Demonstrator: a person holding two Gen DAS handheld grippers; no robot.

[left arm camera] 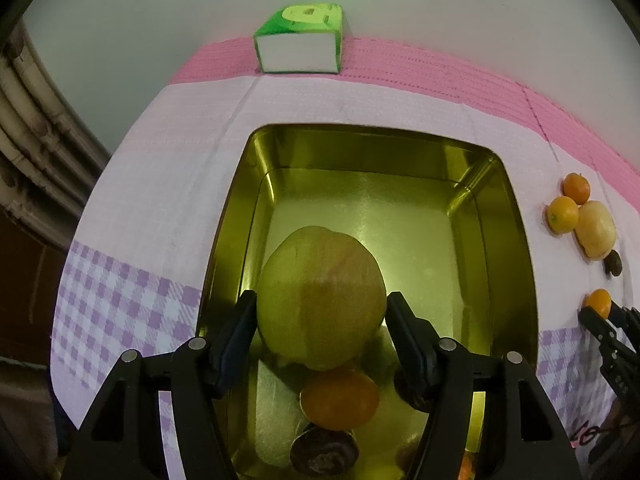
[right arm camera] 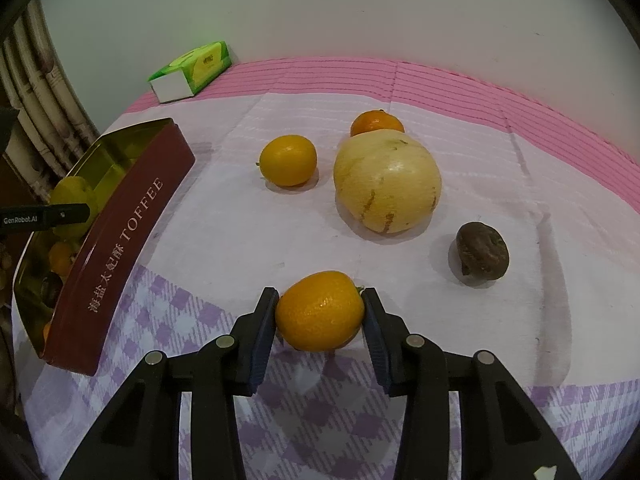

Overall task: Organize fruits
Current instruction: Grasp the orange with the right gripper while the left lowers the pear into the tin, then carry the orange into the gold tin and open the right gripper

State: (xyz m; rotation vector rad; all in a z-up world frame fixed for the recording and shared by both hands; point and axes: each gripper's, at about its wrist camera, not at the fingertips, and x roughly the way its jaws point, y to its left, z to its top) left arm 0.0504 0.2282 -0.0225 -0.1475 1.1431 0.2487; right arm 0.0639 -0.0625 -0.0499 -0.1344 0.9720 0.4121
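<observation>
My left gripper (left arm camera: 321, 300) is shut on a large yellow-green fruit (left arm camera: 320, 296) and holds it over the gold inside of the toffee tin (left arm camera: 516, 240). An orange (left arm camera: 340, 398) and dark fruits (left arm camera: 324, 450) lie in the tin below it. My right gripper (right arm camera: 320, 300) is shut on a small orange (right arm camera: 320, 312) resting on the checked cloth. On the cloth beyond lie a pale melon (right arm camera: 387, 186), two more oranges (right arm camera: 288, 160) (right arm camera: 376, 122) and a dark wrinkled fruit (right arm camera: 483, 256). The tin (right arm camera: 120, 248) is at the left in the right wrist view.
A green tissue pack (left arm camera: 300, 40) stands at the far edge by the wall; it also shows in the right wrist view (right arm camera: 192, 72). The pink and purple cloth (right arm camera: 520, 128) covers the table. A curtain (left arm camera: 28, 128) hangs at the left.
</observation>
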